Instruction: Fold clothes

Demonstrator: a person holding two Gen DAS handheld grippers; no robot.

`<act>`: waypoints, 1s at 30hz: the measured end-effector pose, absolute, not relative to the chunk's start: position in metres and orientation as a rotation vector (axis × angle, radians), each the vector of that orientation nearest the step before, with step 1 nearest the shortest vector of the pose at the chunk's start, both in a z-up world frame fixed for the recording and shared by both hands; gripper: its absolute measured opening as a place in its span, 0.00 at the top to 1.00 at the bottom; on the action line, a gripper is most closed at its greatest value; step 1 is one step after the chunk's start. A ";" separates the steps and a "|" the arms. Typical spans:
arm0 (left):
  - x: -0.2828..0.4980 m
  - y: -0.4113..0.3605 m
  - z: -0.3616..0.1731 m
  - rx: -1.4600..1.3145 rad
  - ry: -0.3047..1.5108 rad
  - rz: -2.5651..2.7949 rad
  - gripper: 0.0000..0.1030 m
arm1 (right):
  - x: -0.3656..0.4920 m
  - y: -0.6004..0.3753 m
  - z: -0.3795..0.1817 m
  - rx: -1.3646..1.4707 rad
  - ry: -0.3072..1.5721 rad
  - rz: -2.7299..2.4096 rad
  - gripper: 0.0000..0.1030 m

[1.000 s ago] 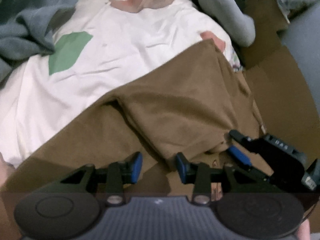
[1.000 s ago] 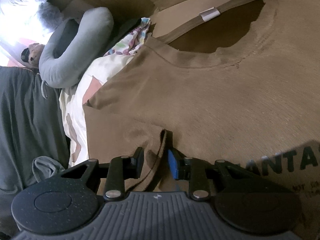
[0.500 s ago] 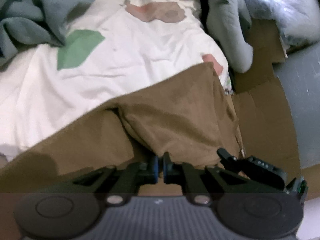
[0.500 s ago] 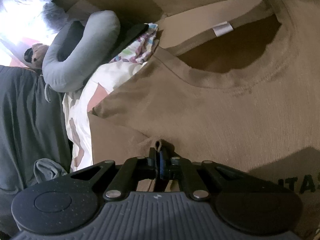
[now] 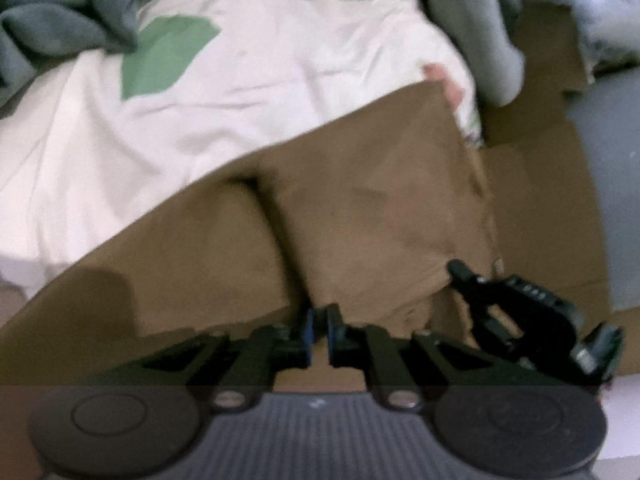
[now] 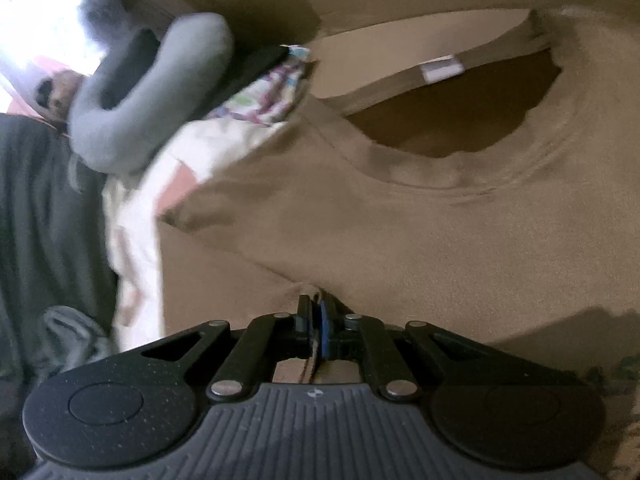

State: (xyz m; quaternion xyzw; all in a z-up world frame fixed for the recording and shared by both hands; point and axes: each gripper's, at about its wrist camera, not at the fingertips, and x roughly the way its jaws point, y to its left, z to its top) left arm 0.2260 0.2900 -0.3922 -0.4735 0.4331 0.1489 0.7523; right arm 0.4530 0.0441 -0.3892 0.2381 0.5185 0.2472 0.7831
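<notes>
Sheet [image 5: 248, 92] open ahead; grey pillow [image 5: 476, 36] blocks far right.

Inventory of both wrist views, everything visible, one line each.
T-shirt: 1, brown, spread on the bed, neck opening with white label far right; a sleeve fold in the left view.
Bedsheet: 1, white with green and pink patches, under the shirt.
Blanket: 1, grey-green, bunched at far left.
Neck pillow: 1, grey, beyond the sheet.
Cardboard: brown, flattened, right of the shirt.
Left tongs: 1, black with blue pads, pinching the shirt fold; jaws just eased slightly.
Right tongs: 1, black, shut on a shirt edge.
</notes>
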 end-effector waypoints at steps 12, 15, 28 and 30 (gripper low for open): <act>0.244 0.303 -0.347 -0.732 0.886 0.302 0.86 | 0.446 0.040 -0.358 0.469 1.037 0.608 0.89; 0.256 0.306 -0.351 -0.694 0.875 0.288 0.86 | 0.442 0.053 -0.356 0.445 1.036 0.652 0.89; 0.269 0.327 -0.386 -0.602 0.920 0.362 0.98 | 0.440 0.060 -0.380 0.367 1.090 0.600 0.85; 0.268 0.325 -0.381 -0.584 0.913 0.366 0.97 | 0.440 0.056 -0.379 0.368 1.082 0.597 0.84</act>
